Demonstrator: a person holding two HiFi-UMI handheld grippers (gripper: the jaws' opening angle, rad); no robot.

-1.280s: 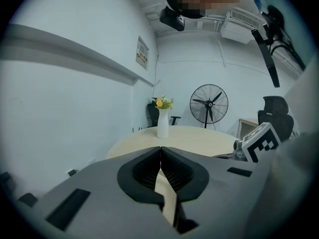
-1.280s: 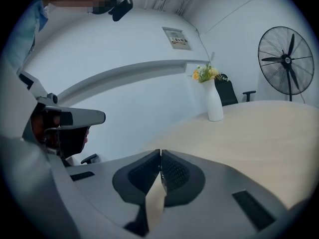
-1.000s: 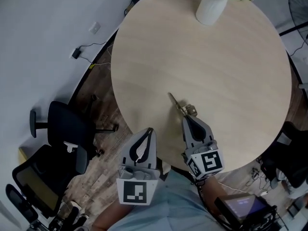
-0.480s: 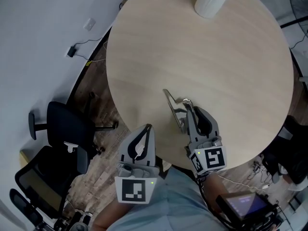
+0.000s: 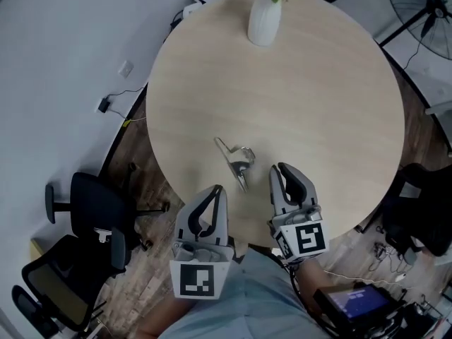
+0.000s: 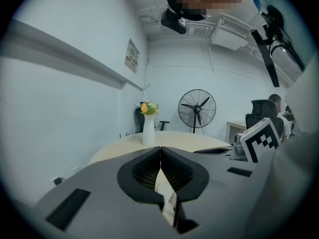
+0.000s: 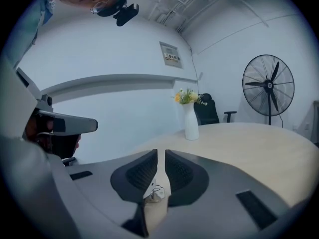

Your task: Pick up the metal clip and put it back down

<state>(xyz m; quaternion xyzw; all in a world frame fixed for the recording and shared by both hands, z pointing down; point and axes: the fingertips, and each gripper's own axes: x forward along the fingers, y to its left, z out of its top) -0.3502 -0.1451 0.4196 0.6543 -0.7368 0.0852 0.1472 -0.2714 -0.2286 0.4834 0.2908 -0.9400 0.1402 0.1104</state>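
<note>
The metal clip [image 5: 236, 162] lies flat on the round wooden table [image 5: 318, 83], near its front edge. My right gripper [image 5: 277, 168] sits just right of the clip and apart from it, its jaws open by a narrow gap with nothing between them. In the right gripper view the clip [image 7: 155, 192] shows low down through the gap behind the right gripper [image 7: 161, 152]. My left gripper [image 5: 219, 188] is shut and empty, hanging at the table's front edge, below and left of the clip. In the left gripper view the left gripper [image 6: 160, 147] has its tips touching.
A white vase [image 5: 264, 21] with yellow flowers stands at the table's far side. A standing fan [image 5: 417, 2] is at the back right. Black office chairs [image 5: 92, 203] stand on the floor to the left, beside the wall. Cables and a screen [image 5: 357, 304] lie at the lower right.
The right gripper carried the clip left, let it go on the table and drew back to its right. The left gripper stayed shut and still. The head view shifted.
</note>
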